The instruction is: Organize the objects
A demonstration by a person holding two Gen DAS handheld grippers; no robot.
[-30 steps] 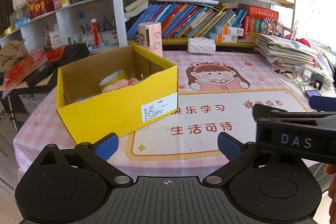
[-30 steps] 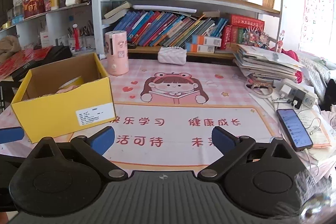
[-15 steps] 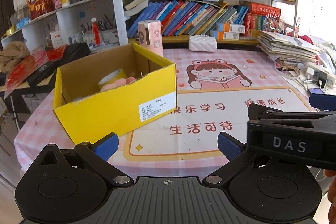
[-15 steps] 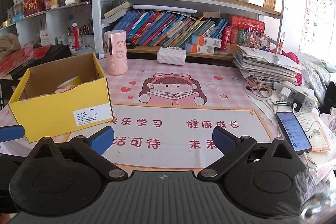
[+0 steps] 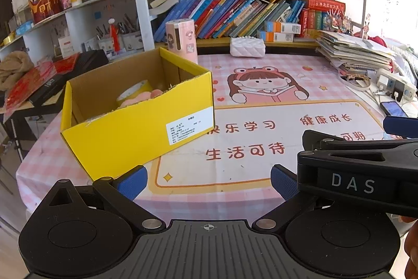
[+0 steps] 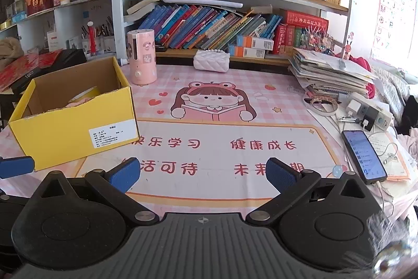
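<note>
- The left gripper (image 5: pixel 207 181) hangs above the near edge of a pink checked table (image 5: pixel 324 69), its blue-padded fingers (image 5: pixel 132 181) spread wide with nothing between them.
- The right gripper (image 6: pixel 202 173) sits just beside it at the same edge, jaws likewise parted and empty; from the left wrist camera its black body marked "DAS" crosses the frame at 4 o'clock.
- A yellow cardboard box (image 5: pixel 135 132) stands open-topped on the table at 10 o'clock from both grippers, a white label (image 6: pixel 108 136) on its near wall.
- Inside the box lie a roll of tape (image 5: pixel 134 93) and some pink items (image 5: pixel 138 101), partly hidden by the wall.
- A pink cylindrical humidifier (image 6: pixel 141 59) stands upright just behind the box, toward 11 o'clock.
- A white quilted pouch (image 6: pixel 211 60) rests at 12 o'clock, against the foot of a crowded bookshelf (image 6: pixel 222 28).
- At 2 o'clock, a stack of papers (image 6: pixel 331 75) and a power strip (image 6: pixel 371 113); at 3 o'clock, a phone (image 6: pixel 364 153) lies face-up, screen lit.
</note>
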